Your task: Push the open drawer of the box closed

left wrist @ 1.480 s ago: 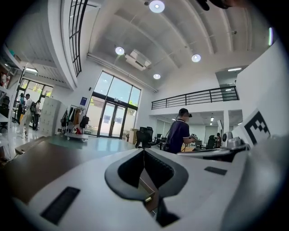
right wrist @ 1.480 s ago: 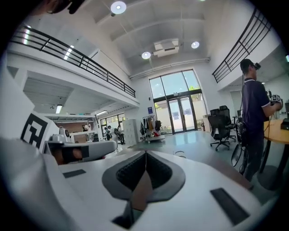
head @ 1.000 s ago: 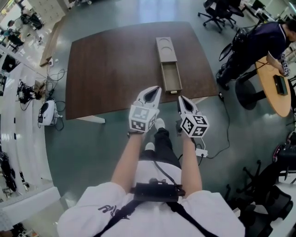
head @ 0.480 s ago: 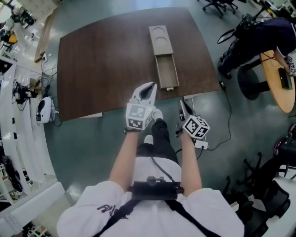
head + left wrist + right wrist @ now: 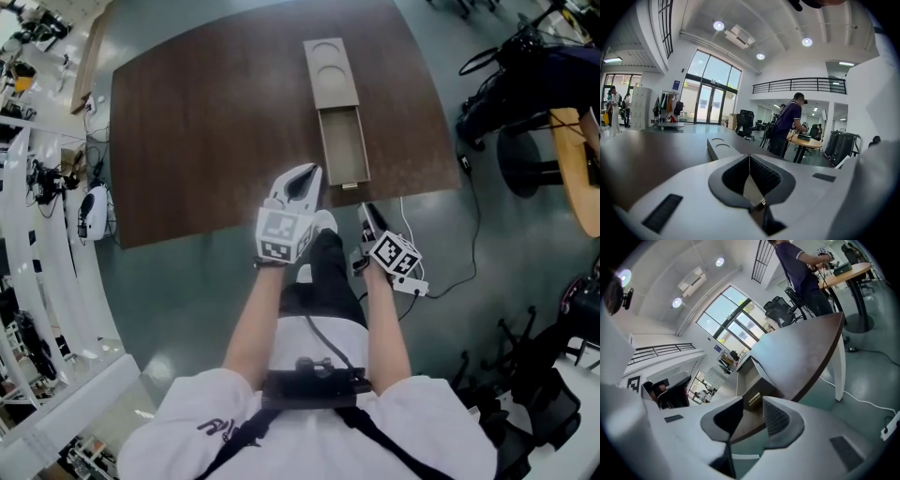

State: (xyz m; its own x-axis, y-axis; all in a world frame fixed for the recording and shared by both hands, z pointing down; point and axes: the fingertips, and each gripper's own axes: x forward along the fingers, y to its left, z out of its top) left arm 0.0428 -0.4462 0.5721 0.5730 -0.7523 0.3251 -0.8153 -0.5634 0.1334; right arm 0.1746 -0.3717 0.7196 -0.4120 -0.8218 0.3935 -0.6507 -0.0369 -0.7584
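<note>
A long box (image 5: 331, 64) lies right of the table's (image 5: 206, 122) middle, its drawer (image 5: 343, 150) pulled out almost to the near edge. The left gripper (image 5: 305, 174) hovers over that edge. The right gripper (image 5: 367, 212), jaws just opening and apparently empty, hangs just beyond it.

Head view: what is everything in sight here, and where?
Table: one, dark brown, centre.
Box: one, tan, table's right part; its drawer stands pulled out.
Round table: one, light wood, right edge.
Bystander: one, dark blue top, beside the round table.
Power strip: one, white, on the floor, right of centre.
Left gripper: one, white, jaws together, at the table's near edge.
Right gripper: one, white, jaws have just been opening, nothing between them, just off the table's edge.
</note>
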